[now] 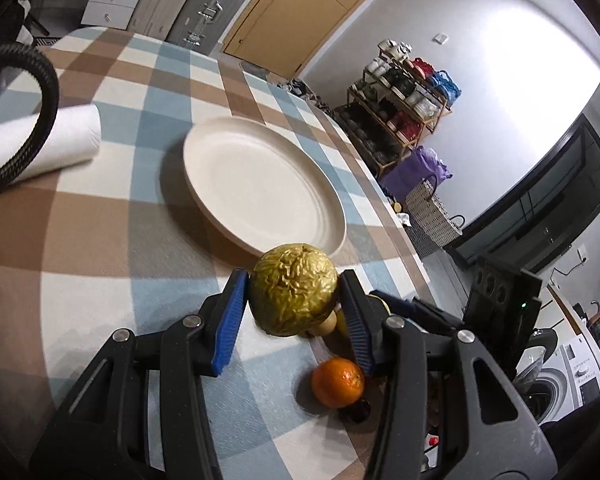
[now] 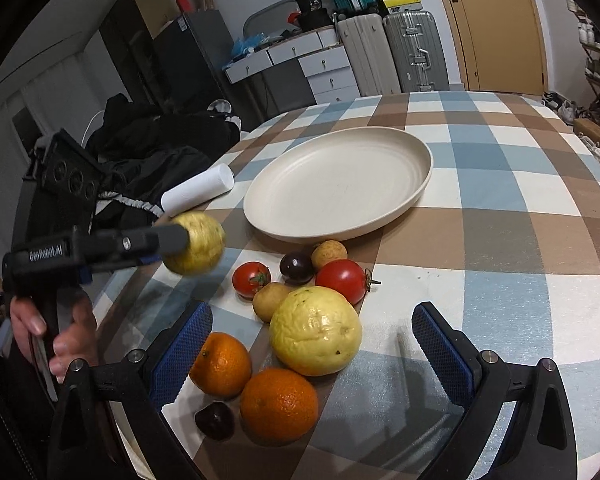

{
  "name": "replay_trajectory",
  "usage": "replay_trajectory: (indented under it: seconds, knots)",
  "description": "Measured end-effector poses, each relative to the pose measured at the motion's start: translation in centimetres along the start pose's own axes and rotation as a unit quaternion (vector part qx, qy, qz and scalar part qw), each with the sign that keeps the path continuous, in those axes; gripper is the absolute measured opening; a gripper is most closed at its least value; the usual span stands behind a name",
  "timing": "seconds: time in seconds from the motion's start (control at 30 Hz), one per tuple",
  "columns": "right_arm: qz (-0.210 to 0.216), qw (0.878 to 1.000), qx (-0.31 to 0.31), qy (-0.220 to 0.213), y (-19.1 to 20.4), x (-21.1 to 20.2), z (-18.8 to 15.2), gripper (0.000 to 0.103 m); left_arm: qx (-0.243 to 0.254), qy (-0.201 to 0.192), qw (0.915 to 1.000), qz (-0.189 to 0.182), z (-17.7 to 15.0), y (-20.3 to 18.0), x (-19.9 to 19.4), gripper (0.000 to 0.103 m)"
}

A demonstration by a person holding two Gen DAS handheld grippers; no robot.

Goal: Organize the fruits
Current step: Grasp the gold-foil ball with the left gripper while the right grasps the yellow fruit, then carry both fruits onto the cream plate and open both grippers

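My left gripper (image 1: 294, 300) is shut on a wrinkled yellow-green fruit (image 1: 294, 294) and holds it above the checked tablecloth, just short of the empty cream plate (image 1: 220, 136). The same gripper and fruit (image 2: 198, 244) show at the left of the right wrist view. My right gripper (image 2: 312, 340) is open and empty, its jaws wide around a larger yellow fruit (image 2: 315, 330). Near it lie two oranges (image 2: 278, 402), two tomatoes (image 2: 342, 280), two dark plums (image 2: 296, 267) and small yellow-brown fruits (image 2: 269, 300). The plate (image 2: 416, 150) lies beyond the pile.
A white paper roll (image 2: 198, 191) lies left of the plate, also in the left wrist view (image 1: 66, 140). A black braided cable (image 1: 40, 92) hangs at the left. The table edge runs close on the right (image 1: 404, 236). Dark clothing (image 2: 156, 148) lies past the table's left edge.
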State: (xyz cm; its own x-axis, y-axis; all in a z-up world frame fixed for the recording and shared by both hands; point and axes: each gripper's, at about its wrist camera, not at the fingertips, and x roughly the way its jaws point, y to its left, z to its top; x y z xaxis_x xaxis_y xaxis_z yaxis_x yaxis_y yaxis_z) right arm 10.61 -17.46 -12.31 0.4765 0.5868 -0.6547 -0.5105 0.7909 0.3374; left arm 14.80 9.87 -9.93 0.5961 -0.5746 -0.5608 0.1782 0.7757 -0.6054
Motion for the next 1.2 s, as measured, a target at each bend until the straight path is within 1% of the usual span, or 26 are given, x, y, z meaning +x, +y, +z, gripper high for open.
replay_trajectory:
  seconds: [0.03, 0.1, 0.17, 0.23, 0.3, 0.33, 0.37, 0.47, 0.57, 0.73, 0.83, 0.9, 0.97, 1.07, 1.2]
  knots:
    - [0.001, 1.000, 0.001, 0.004, -0.1, 0.2, 0.0, 0.098, 0.000, -0.001, 1.0000, 0.001, 0.1, 0.1, -0.2, 0.044]
    - [0.002, 1.000, 0.004, 0.014, -0.3, 0.5, 0.0, 0.086, -0.001, -0.004, 1.0000, 0.005, 0.4, 0.3, -0.4, 0.044]
    - [0.004, 1.000, 0.007, 0.023, -0.3, 0.8, 0.0, 0.082, -0.001, -0.006, 1.0000, 0.008, 0.3, 0.4, -0.4, 0.044]
    - [0.005, 1.000, 0.007, 0.021, -0.4, 0.9, 0.0, 0.076, -0.001, -0.007, 0.9999, 0.009, 0.5, 0.5, -0.5, 0.044]
    - [0.005, 1.000, 0.008, 0.019, -0.4, 0.8, 0.0, 0.058, 0.000, -0.008, 0.9999, 0.011, 0.8, 0.3, -0.2, 0.044]
    - [0.002, 1.000, 0.009, 0.022, -0.4, 0.9, 0.0, 0.052, 0.002, -0.008, 0.9999, 0.012, 0.9, 0.3, -0.2, 0.044]
    - [0.004, 1.000, 0.010, 0.026, -0.4, 1.1, -0.1, 0.051, 0.004, -0.009, 0.9999, 0.013, 0.9, 0.2, -0.2, 0.044]
    - [0.005, 1.000, 0.016, 0.027, -0.6, 1.2, 0.0, 0.050, 0.006, -0.013, 0.9998, 0.015, 1.5, 0.0, -0.1, 0.044]
    - [0.015, 1.000, 0.018, 0.018, -0.6, 0.6, -0.1, 0.050, 0.006, -0.016, 0.9997, 0.015, 2.1, 0.0, 0.1, 0.044]
    - [0.036, 0.998, 0.031, -0.034, -1.2, -1.3, 0.3, 0.050, 0.011, -0.021, 0.9995, 0.020, 3.7, -0.2, 0.9, 0.044]
    - [0.066, 0.994, 0.040, -0.071, -1.7, -2.4, 1.4, 0.050, 0.014, -0.024, 0.9994, 0.023, 4.8, -0.3, 1.6, 0.044]
    - [0.076, 0.992, 0.038, -0.095, -2.0, -2.9, 2.6, 0.050, 0.016, -0.025, 0.9991, 0.029, 5.8, -0.4, 2.4, 0.044]
    - [0.082, 0.990, 0.040, -0.109, -2.3, -3.1, 3.9, 0.050, 0.021, -0.030, 0.9988, 0.034, 6.8, -0.6, 3.3, 0.044]
    - [0.080, 0.989, 0.044, -0.117, -3.0, -2.7, 6.4, 0.050, 0.029, -0.035, 0.9980, 0.043, 8.5, -0.9, 4.7, 0.044]
    - [0.077, 0.989, 0.058, -0.109, -4.7, -0.8, 10.2, 0.050, 0.030, -0.036, 0.9971, 0.059, 11.3, -0.5, 7.1, 0.044]
